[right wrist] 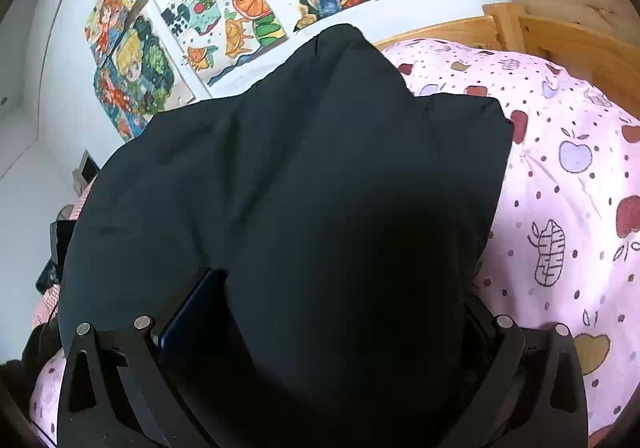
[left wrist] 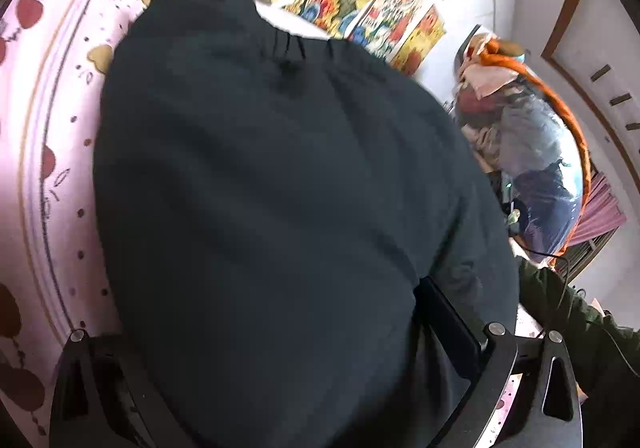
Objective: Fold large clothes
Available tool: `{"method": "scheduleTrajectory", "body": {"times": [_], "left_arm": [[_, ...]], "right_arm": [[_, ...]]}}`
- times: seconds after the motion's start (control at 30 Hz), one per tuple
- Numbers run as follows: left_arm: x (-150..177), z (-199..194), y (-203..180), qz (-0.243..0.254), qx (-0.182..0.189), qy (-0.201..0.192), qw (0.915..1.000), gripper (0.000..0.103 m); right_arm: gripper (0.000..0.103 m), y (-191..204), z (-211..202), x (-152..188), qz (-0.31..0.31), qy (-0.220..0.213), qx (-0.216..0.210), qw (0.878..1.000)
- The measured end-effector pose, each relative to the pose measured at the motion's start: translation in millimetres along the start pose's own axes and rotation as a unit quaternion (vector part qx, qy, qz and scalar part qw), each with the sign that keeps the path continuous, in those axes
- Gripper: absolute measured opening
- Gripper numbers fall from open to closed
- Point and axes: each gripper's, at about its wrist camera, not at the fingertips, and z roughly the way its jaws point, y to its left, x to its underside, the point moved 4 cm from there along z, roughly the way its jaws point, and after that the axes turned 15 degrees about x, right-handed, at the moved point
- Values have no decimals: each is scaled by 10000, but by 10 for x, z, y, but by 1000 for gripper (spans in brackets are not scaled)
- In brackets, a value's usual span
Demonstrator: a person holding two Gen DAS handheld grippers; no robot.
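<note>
The left gripper (left wrist: 280, 360) is clamping the black garment (left wrist: 280, 188), cloth bunching between its fingers and spreading toward twelve o'clock over the pink apple-print bedsheet (left wrist: 52, 168). The right gripper (right wrist: 320, 348) is likewise pinching the same garment (right wrist: 304, 188), which is draping between its fingers. Colourful drawings (right wrist: 248, 8) are hanging on the wall at twelve o'clock.

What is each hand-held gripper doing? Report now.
Left hand-held gripper: closed on the black garment.
Right hand-held gripper: closed on the black garment.
</note>
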Motion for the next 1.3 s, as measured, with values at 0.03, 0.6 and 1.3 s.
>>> {"method": "scheduleTrajectory", "body": {"times": [0.03, 0.6, 1.3], "left_arm": [[-6, 13, 5, -22, -28, 35, 10000, 103], [-199, -30, -181, -1477, -1023, 243, 9834, 64], [-557, -340, -1503, -909, -2259, 323, 9694, 21]], "right_arm": [[102, 8, 2, -1, 22, 6, 28, 10000], [100, 211, -183, 47, 403, 941, 439, 9938], [16, 749, -1448, -180, 78, 12, 588, 9982]]}}
